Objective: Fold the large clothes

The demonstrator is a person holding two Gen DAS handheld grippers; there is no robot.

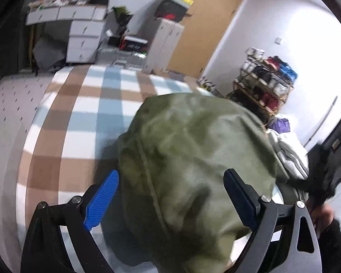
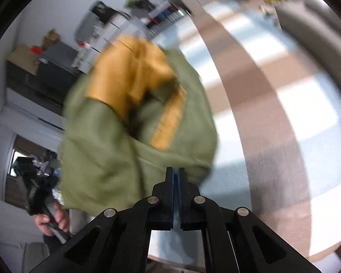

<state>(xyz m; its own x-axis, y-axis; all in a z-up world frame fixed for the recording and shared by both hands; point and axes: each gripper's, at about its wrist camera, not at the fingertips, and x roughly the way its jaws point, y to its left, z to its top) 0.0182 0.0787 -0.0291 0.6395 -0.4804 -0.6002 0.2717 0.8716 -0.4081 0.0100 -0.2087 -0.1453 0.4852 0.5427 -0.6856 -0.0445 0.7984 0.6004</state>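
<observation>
The green jacket (image 1: 193, 159) is bunched up in a big soft lump on the bed, near the edge where the person stands. It is not flat at all. In the right wrist view you can see its orange lining (image 2: 125, 72) poking out at the top, so part of it looks turned inside out.

The right gripper (image 2: 175, 175) is pinched tight. Its blue pads are pressed together right at the low edge of the green cloth. It looks like it has a little bit of the cloth, but the picture is blurry, so I cannot say for sure. The left gripper (image 1: 170, 198) is wide open, with one finger on each side of the lump. It is not squeezing anything.

I think the job is only starting. The jacket needs to be spread out flat first. A good way would be to hold one edge firmly, take another edge with the open gripper, and pull the two apart so the cloth opens up. Go slowly, because a thin pinch of cloth can slip out. The orange part should probably go back inside too.

The bed has a checked blanket (image 1: 84, 113) in blue, brown and white, with plenty of room on it. Past the bed there is a grey set of drawers (image 1: 84, 34), a wooden door (image 1: 206, 22) and a shoe rack (image 1: 266, 79) by the white wall.
</observation>
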